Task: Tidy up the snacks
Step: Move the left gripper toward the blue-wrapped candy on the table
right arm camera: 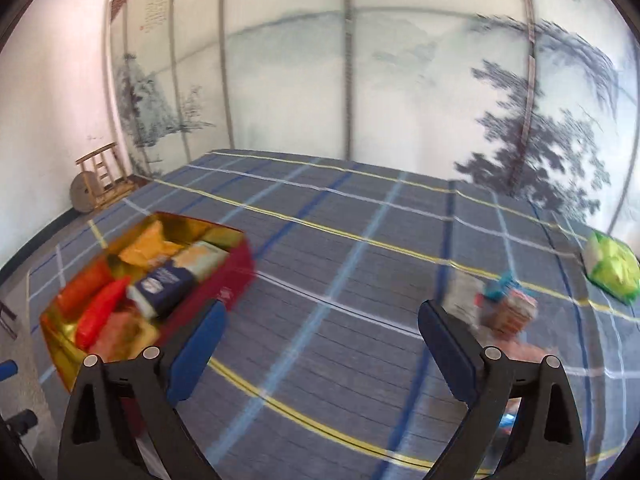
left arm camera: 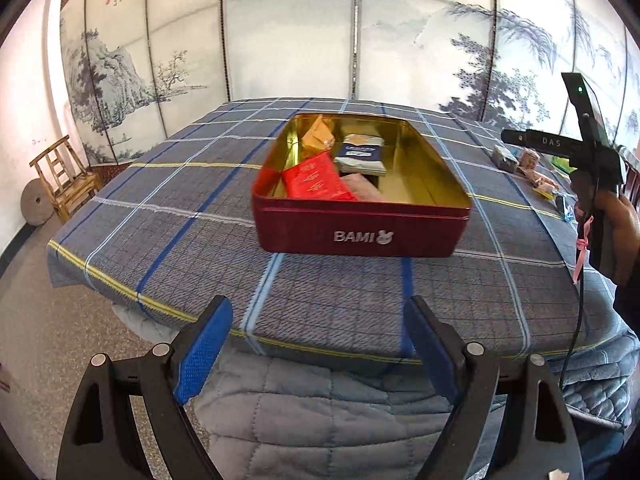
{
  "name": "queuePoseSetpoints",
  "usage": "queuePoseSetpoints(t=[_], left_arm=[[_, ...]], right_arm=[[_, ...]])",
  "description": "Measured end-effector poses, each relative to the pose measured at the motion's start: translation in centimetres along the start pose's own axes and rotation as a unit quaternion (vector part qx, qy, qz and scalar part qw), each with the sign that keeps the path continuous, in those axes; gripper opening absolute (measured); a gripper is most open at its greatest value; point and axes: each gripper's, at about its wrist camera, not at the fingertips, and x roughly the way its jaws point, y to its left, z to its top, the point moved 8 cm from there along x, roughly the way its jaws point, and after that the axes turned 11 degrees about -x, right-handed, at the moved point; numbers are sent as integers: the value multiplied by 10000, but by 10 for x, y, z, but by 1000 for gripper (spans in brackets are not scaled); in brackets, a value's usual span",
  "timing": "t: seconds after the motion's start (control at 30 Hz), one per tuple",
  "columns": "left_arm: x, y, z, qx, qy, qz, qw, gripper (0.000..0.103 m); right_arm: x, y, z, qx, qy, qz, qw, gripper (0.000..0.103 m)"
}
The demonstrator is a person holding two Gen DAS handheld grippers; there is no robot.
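Observation:
A dark red tin (left arm camera: 360,228) with a gold inside, marked BAMI, sits mid-table and holds several snack packs: a red pack (left arm camera: 316,180), a navy box (left arm camera: 360,156) and an orange pack (left arm camera: 318,136). My left gripper (left arm camera: 318,344) is open and empty, held off the table's near edge in front of the tin. My right gripper (right arm camera: 322,344) is open and empty above the cloth, with the tin (right arm camera: 224,280) to its left. Loose snacks (right arm camera: 504,308) lie just right of its right finger. The right wrist view is blurred by motion.
A blue plaid cloth (left arm camera: 160,208) covers the table. A green bag (right arm camera: 612,268) lies at the far right edge. More loose snacks (left arm camera: 524,164) lie right of the tin. The right hand-held gripper (left arm camera: 592,168) shows there. A wooden chair (left arm camera: 64,184) and millstone stand at left.

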Motion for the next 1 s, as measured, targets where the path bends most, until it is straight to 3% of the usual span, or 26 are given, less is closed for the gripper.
queuePoseSetpoints(t=[0.1, 0.27, 0.43, 0.67, 0.9, 1.0], left_arm=[[1, -26, 4, 241, 54, -157, 9996, 85], [8, -72, 16, 480, 187, -454, 9976, 85], [23, -132, 27, 986, 319, -737, 9919, 86], [57, -236, 43, 1351, 581, -1325, 9802, 87], [92, -336, 32, 1369, 1079, -2083, 9624, 80], [109, -360, 24, 1472, 1170, -1992, 9618, 64]], right_arm=[[-12, -76, -37, 655, 41, -471, 9967, 97], [-56, -180, -81, 1675, -217, -1160, 9788, 97], [-80, -243, -110, 2472, -429, -1305, 9592, 97], [-82, -284, -152, 3859, -560, -949, 9159, 99], [-76, -274, -142, 3485, -440, -1019, 9307, 99], [-76, -274, -144, 3483, -429, -1067, 9303, 99]])
